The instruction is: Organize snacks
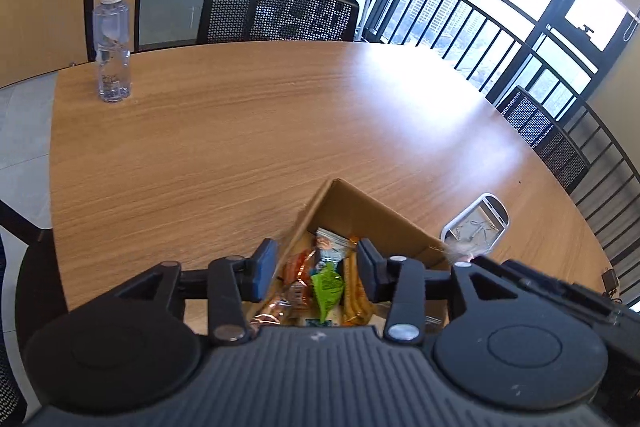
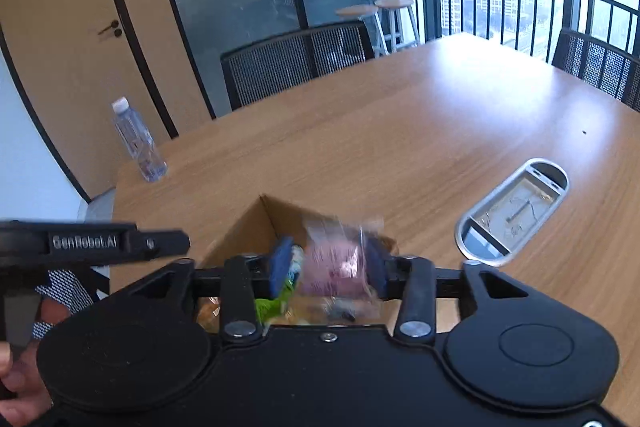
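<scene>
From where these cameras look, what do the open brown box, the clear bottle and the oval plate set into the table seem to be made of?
Open brown box: corrugated cardboard by its matte walls and raw edges. Clear bottle: see-through, likely thin plastic, white screw cap. Oval plate: brushed silver rim, probably metal or metal-look plastic.

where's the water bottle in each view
Left wrist view: the water bottle stands upright at the upper left, near the table's far left corner.
Right wrist view: the same bottle is at mid left, leaning in the fisheye picture, on the table's left edge.
Shared landmark: the open cardboard box of snacks, just ahead of each gripper.
</scene>
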`<state>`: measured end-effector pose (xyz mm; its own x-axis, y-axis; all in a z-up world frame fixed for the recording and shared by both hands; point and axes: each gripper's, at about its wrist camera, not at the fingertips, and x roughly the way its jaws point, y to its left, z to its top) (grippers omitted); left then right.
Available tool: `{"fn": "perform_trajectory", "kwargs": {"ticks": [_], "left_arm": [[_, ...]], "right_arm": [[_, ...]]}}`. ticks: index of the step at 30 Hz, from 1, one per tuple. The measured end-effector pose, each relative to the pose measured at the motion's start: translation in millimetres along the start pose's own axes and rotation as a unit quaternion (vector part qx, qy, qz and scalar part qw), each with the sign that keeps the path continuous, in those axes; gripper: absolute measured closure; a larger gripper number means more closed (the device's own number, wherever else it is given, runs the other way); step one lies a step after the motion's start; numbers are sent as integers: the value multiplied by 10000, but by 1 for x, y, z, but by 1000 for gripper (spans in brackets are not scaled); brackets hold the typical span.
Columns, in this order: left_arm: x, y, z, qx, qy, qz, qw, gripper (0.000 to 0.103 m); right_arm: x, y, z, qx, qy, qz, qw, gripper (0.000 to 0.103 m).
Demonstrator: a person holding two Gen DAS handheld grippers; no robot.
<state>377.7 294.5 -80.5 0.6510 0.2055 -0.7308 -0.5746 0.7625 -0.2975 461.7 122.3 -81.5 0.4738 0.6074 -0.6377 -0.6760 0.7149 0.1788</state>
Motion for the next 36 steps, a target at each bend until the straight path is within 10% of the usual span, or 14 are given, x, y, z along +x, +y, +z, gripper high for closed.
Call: {"fn": "perform_trajectory", "kwargs": {"ticks": [14,36], "left_arm": [[-41,-10,-9,286,-67,-75,9995,19],[-150,-62,-64,1117,-215,-262,9932,6]], "right_arm": [[-55,-4,-11,54,-50,-152,9999,28],[-202,-27,-54,426,-569,-638,9954,0]]}}
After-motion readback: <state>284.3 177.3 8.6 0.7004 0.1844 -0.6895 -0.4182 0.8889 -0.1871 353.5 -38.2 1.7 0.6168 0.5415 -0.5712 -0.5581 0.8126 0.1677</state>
